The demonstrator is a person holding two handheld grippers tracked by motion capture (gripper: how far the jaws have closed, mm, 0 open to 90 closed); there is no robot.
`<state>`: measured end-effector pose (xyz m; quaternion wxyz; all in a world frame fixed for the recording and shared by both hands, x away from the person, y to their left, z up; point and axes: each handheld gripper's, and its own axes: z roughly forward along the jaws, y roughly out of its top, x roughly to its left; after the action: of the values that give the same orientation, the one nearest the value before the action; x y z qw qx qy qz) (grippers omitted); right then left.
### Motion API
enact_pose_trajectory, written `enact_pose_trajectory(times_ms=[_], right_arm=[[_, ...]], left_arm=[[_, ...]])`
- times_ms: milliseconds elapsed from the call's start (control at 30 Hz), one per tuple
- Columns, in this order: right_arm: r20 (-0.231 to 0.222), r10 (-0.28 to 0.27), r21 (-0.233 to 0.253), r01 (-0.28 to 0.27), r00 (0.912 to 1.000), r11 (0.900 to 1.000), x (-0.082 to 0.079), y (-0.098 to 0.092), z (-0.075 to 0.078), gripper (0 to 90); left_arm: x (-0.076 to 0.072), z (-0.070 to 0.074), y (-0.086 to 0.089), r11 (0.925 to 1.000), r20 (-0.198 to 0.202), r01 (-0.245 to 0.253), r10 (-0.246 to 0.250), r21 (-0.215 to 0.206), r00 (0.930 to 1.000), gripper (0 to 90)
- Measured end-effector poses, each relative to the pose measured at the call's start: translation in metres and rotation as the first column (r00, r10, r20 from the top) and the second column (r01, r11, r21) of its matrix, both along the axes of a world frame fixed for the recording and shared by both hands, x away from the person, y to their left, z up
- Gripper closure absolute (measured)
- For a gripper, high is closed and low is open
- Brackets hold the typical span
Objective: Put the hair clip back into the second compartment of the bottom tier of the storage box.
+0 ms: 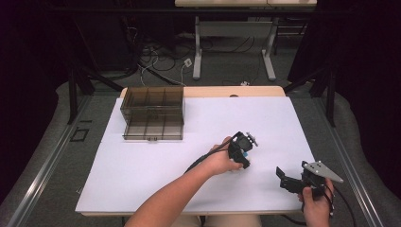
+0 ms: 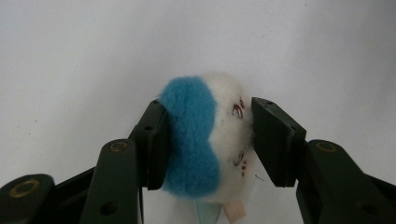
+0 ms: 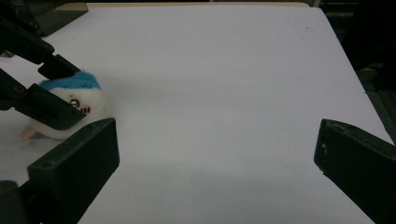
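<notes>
My left claw point(image 2: 205, 140) has its jaws pressed on either side of the small plush toy point(image 2: 205, 140), blue fur on one side, white face on the other; the toy sits on the white worktop point(image 1: 189, 156), well to the right of the brown divided box point(image 1: 153, 113) and nearer me; so I judge the grasp done, the lift and carry left; my right claw point(image 3: 215, 158) hangs wide, holding nothing, right of the toy.
</notes>
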<state>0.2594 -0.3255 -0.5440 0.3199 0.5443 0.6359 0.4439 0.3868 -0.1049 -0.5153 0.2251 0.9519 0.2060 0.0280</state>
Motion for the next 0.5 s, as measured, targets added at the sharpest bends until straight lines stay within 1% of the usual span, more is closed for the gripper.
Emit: enact_pose_trajectory(times_ms=[300, 333, 367, 400, 433, 467, 500], right_arm=[[-0.004, 0.0, 0.006, 0.0, 1.0, 1.0, -0.0005, 0.0003, -0.0004, 0.0], [-0.028, 0.002, -0.011, -0.002, 0.9996, 1.0, -0.0022, -0.0014, 0.001, 0.0], [-0.059, 0.01, -0.012, -0.011, 0.9982, 1.0, -0.0039, -0.0023, 0.0026, 0.0], [-0.059, 0.008, -0.012, -0.009, 0.9982, 1.0, -0.0043, -0.0026, 0.0025, 0.0], [-0.007, -0.005, -0.001, 0.005, 1.0, 1.0, -0.0018, -0.0017, -0.0006, 0.0], [-0.006, -0.009, 0.001, 0.009, 0.9999, 1.0, -0.0027, -0.0027, -0.0008, 0.0], [-0.029, -0.001, -0.003, 0.001, 0.9996, 1.0, -0.0047, -0.0044, 0.0005, 0.0]], left_arm=[[-0.001, 0.0028, 0.004, 0.9998, -0.001, 0.0, 0.0, -0.018, 1.0, 51.0], [-0.0008, 0.0031, 0.0044, 0.9999, 0.0, 0.003, -0.003, -0.017, 1.0, 51.0], [-0.0009, 0.0033, 0.0047, 0.9998, -0.004, 0.003, -0.003, -0.018, 1.0, 51.0], [-0.001, 0.0034, 0.0048, 0.9998, -0.003, 0.003, -0.003, -0.02, 1.0, 51.0], [-0.0011, 0.0036, 0.005, 0.9998, -0.001, 0.006, -0.006, -0.019, 1.0, 51.0], [-0.0014, 0.0038, 0.0051, 0.9998, -0.001, 0.008, -0.008, -0.018, 1.0, 51.1], [-0.002, 0.0043, 0.0051, 0.9998, -0.004, 0.007, -0.007, -0.019, 1.0, 51.1]])
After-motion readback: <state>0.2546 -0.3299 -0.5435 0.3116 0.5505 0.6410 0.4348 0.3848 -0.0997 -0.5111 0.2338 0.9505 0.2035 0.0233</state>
